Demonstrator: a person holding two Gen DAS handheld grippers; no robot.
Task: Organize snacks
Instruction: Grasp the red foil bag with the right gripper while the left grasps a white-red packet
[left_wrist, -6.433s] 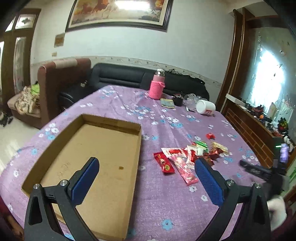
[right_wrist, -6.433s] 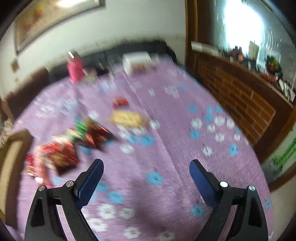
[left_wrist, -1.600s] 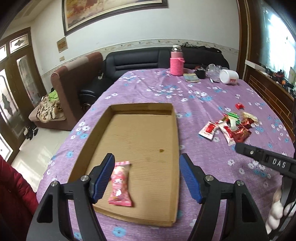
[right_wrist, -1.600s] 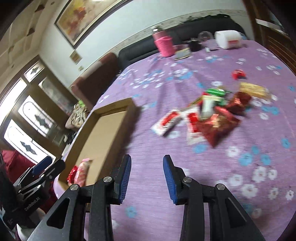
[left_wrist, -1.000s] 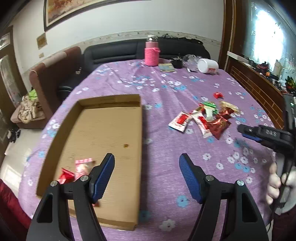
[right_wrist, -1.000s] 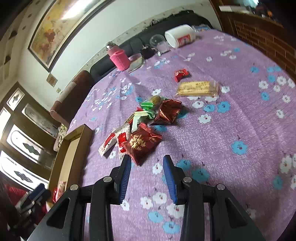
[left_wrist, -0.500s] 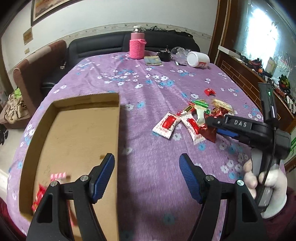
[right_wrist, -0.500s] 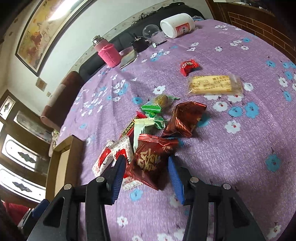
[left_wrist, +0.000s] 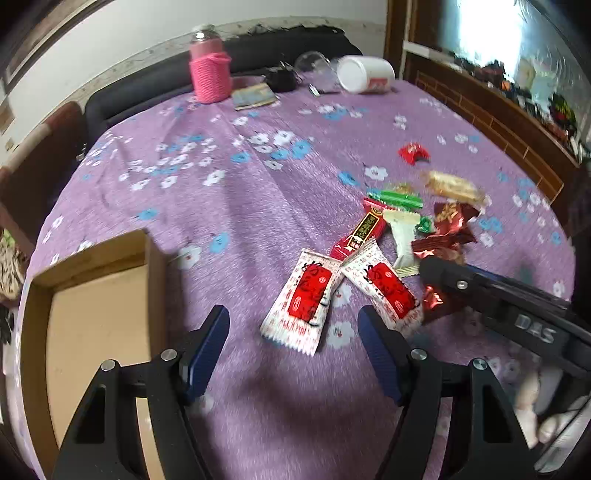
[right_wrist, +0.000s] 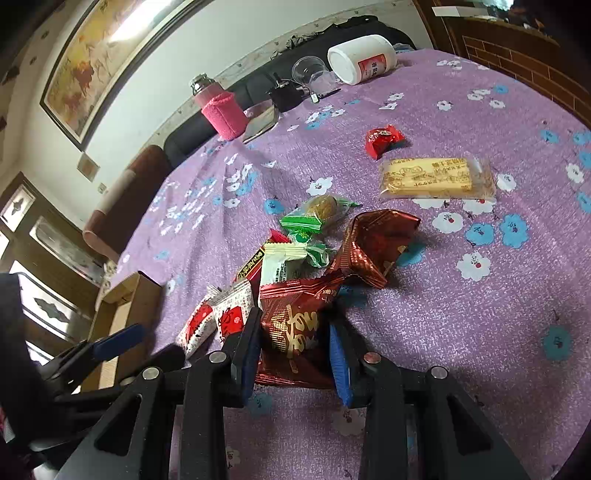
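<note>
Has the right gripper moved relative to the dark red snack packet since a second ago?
Yes. The right gripper has advanced to the dark red snack packet, which previously lay ahead of its fingertips; its jaws are closing around it.

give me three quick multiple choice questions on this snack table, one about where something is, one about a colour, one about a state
1. Where does the cardboard box lie in the left wrist view?
A. left of the snack pile
B. right of the snack pile
C. on top of the white jar

2. What colour is the knitted sleeve on the bottle?
A. blue
B. pink
C. yellow

3. What is between the fingers of the right gripper?
A. nothing
B. the yellow biscuit pack
C. a dark red foil snack bag

Answers:
1. A, the box sits at the left edge, the wrappers to its right.
2. B, the sleeve is bright pink in both views.
3. C, the dark red foil snack bag fills the gap as the jaws are closing, while the yellow biscuit pack lies apart on the purple tablecloth.
</note>
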